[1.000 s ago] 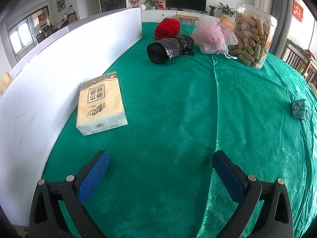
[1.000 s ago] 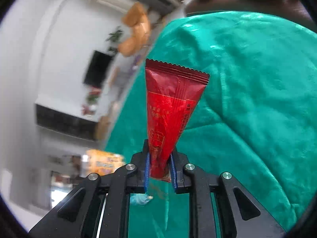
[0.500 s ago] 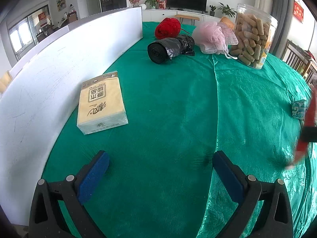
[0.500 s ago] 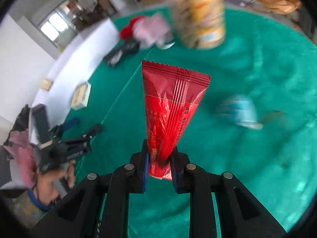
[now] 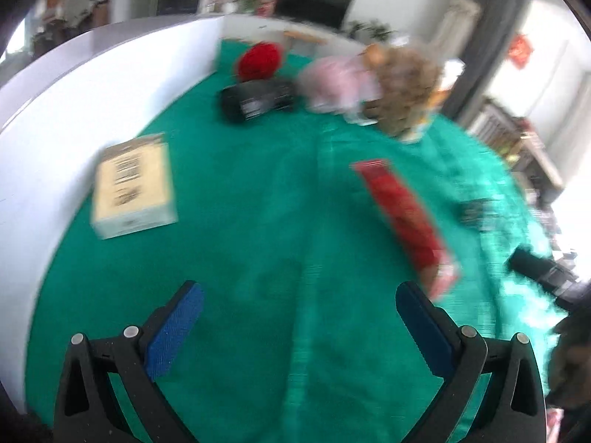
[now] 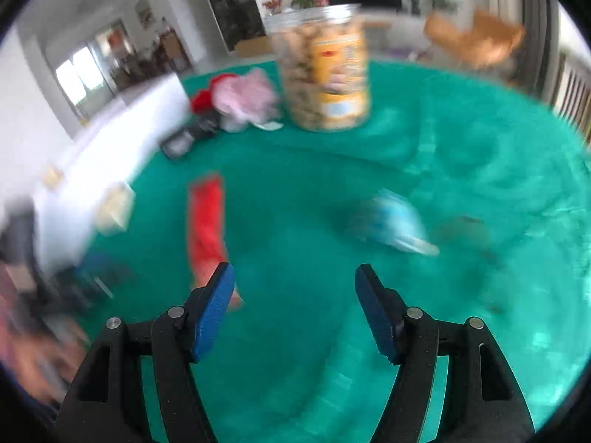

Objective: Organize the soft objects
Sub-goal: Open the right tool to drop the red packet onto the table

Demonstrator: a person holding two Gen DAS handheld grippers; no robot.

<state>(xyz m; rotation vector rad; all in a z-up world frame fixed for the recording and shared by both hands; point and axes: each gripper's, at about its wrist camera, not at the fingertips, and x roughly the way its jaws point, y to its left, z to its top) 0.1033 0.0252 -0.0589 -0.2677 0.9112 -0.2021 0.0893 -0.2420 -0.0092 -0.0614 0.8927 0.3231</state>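
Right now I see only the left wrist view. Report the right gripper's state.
Observer: The right gripper is open, with nothing between its jaws.
Operator: Place the red packet relative to it.
Observer: The red packet lies on the green cloth just beyond the finger on the picture's left, which hides the packet's near end.
Operator: Name what lies ahead of that gripper.
Observer: A blurred light-blue item lies on the cloth, ahead and slightly to the right.
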